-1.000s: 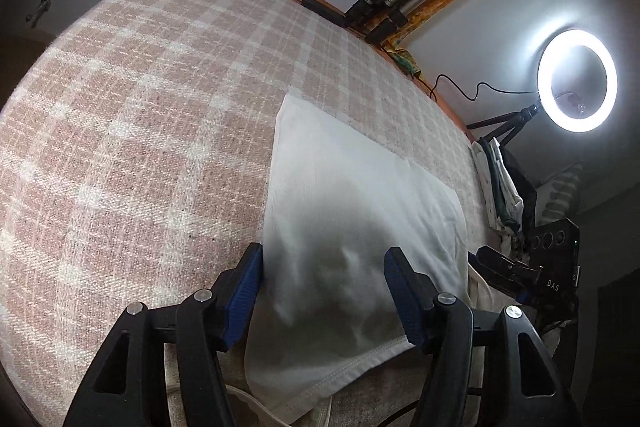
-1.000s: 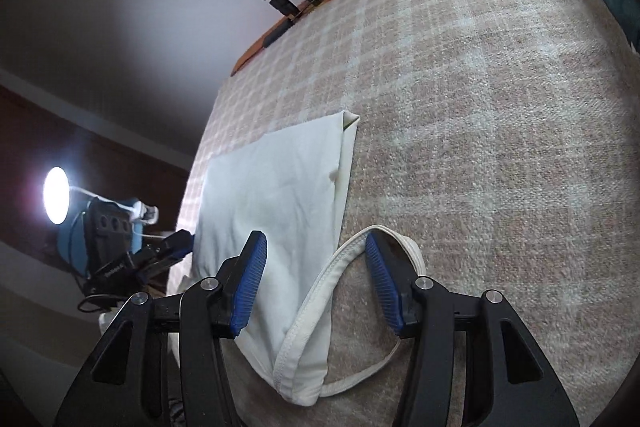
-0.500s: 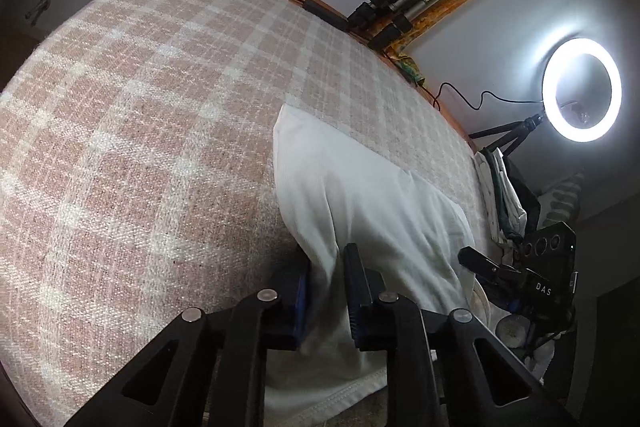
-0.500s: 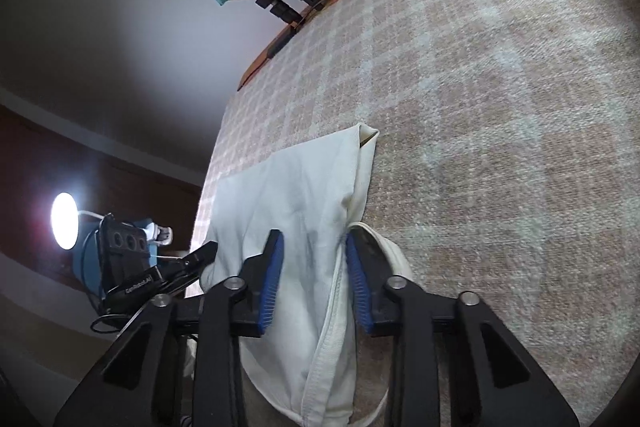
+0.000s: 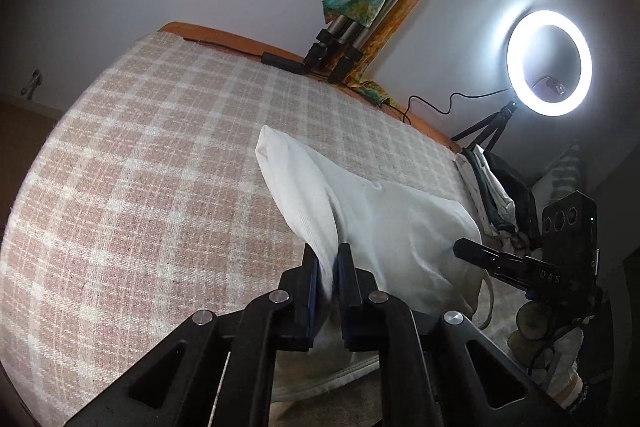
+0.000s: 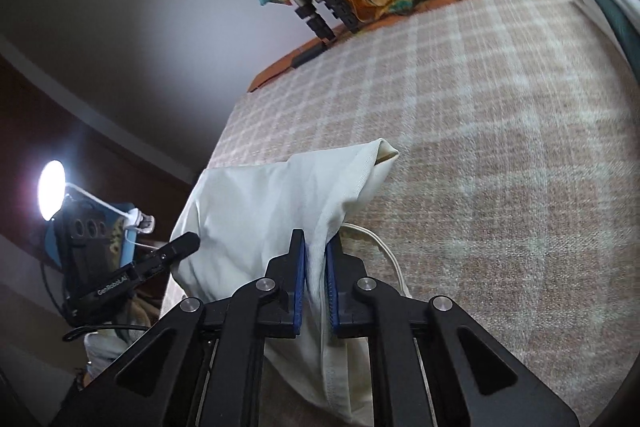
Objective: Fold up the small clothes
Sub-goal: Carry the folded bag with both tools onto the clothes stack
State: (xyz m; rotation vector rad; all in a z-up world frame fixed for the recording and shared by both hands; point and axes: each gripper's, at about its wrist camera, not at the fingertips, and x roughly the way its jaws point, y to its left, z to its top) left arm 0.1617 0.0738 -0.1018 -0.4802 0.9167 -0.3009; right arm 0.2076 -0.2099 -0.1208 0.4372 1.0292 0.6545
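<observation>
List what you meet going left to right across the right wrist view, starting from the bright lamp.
Lamp → left gripper → white garment pinched in the right gripper → bare plaid blanket → dark green cloth at the edge.

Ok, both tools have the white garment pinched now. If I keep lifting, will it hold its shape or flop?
Probably flop: the white garment already drapes in soft folds from the left tool. Likely light, since thin fabric bunches between the right tool pads, whose jaws are closing. The loose strap on the plaid blanket may trail.
</observation>
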